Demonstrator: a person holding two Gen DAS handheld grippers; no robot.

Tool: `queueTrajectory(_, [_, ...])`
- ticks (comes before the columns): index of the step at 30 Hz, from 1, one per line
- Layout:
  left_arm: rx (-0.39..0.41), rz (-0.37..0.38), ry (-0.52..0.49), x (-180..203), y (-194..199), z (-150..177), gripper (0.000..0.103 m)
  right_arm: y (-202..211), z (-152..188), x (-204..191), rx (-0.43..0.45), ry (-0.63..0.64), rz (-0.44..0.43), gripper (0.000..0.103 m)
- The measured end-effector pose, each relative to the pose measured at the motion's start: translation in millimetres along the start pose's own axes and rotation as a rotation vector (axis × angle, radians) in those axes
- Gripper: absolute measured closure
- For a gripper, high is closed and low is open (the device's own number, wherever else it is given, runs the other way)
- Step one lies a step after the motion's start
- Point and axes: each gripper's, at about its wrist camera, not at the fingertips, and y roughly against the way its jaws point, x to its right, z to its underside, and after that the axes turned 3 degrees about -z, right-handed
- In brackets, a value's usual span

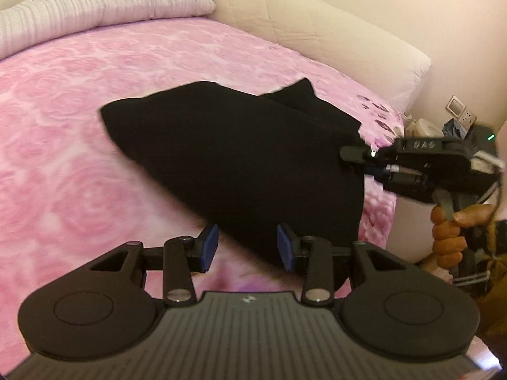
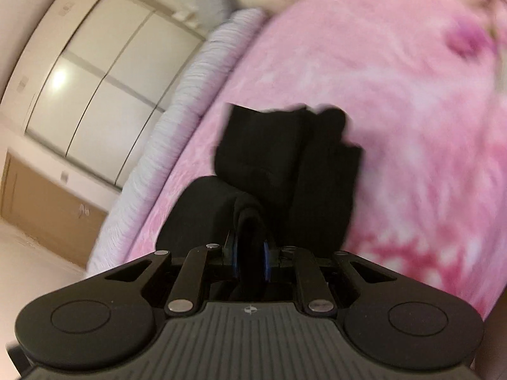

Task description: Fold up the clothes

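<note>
A black garment (image 1: pixel 240 155) lies folded on the pink rose-patterned bed (image 1: pixel 79 142), its right side lifted. My right gripper (image 1: pixel 350 154) comes in from the right, held by a person's hand (image 1: pixel 448 237), and pinches the garment's right corner. In the right wrist view the same gripper (image 2: pixel 250 261) is shut, with a fold of the black garment (image 2: pixel 285 158) squeezed between its blue pads. My left gripper (image 1: pixel 247 247) hovers at the garment's near edge. Its blue pads (image 1: pixel 209 247) stand apart and do not press the cloth.
A grey striped duvet (image 1: pixel 95 6) is bunched along the bed's far side. A cream padded headboard (image 1: pixel 317 34) runs behind the bed, with a wall socket (image 1: pixel 459 110) and bedside clutter at the right. A white wardrobe (image 2: pixel 95 79) stands beyond the bed.
</note>
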Motion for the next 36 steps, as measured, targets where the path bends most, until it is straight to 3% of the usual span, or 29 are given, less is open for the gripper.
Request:
queueTrajectory(4, [0.029,0.018,0.018,8.6,-5.8,-7.3,0.067,22.4,-15.8,-45.1,0.087,0.208,-0.074,0.091])
queueTrajectory(7, [0.04,0.034,0.008,17.6,-14.1,-15.6,0.066,38.9,-25.1,-52.3,0.185,0.292,-0.039,0.091])
queueTrajectory(10, [0.036,0.052,-0.013,28.0,-24.3,-22.4,0.065,39.3,-33.3,-13.4,0.236,0.192,0.081,0.092])
queueTrajectory(13, [0.021,0.044,-0.036,36.6,-30.2,-21.5,0.065,23.3,-36.5,29.3,0.185,0.044,0.131,0.091])
queueTrajectory(16, [0.019,0.042,-0.032,34.2,-28.6,-21.1,0.064,27.3,-36.9,26.0,0.202,0.041,0.108,0.093])
queueTrajectory(20, [0.05,0.004,-0.056,32.1,-23.3,-26.1,0.066,39.7,-32.2,21.5,0.242,0.033,0.172,0.096])
queueTrajectory(23, [0.061,-0.001,-0.069,31.4,-24.8,-30.6,0.067,20.0,-30.4,39.6,0.176,0.003,0.229,0.097])
queueTrajectory(26, [0.045,-0.02,-0.108,32.6,-31.4,-33.1,0.067,19.3,-38.0,39.4,0.145,-0.02,0.229,0.09])
queueTrajectory(27, [0.037,-0.029,-0.119,31.9,-35.0,-33.2,0.067,26.2,-41.1,32.3,0.16,-0.01,0.251,0.076])
queueTrajectory(29, [0.033,-0.035,-0.124,30.1,-37.7,-34.4,0.067,41.9,-44.8,12.9,0.22,0.047,0.325,0.068])
queueTrajectory(32, [0.028,-0.045,-0.118,28.3,-41.2,-38.4,0.067,54.4,-46.5,-19.2,0.282,0.197,0.329,0.066])
queueTrajectory(34, [0.006,-0.068,-0.114,28.2,-46.7,-45.0,0.067,42.2,-45.0,-35.9,0.26,0.313,0.315,0.066])
queueTrajectory(36, [-0.022,-0.093,-0.12,29.1,-52.9,-52.4,0.067,15.6,-38.6,-45.4,0.179,0.433,0.366,0.067])
